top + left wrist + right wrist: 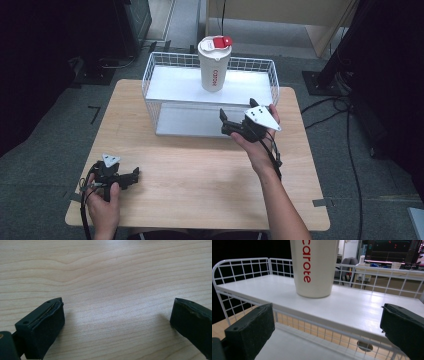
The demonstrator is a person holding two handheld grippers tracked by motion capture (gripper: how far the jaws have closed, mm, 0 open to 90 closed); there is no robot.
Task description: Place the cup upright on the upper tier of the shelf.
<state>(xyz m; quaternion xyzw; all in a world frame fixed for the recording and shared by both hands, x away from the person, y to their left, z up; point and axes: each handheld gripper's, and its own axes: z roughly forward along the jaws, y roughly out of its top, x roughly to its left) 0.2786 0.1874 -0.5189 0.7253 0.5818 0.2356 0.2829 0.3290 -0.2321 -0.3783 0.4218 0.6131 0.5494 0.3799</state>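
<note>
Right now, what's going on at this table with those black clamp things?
A person holds a two-jaw gripper in each hand. The right gripper, jaws open, is raised toward a white wire rack whose upper shelf carries an upright white cup with a red lid tab. It holds nothing. The left gripper sits low over the wooden table, open and empty.

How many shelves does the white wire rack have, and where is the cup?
2. The upper shelf of the white wire rack carries the white cup with a red lid, standing upright. The lower shelf sits beneath it, near the right hand-held gripper.
</note>
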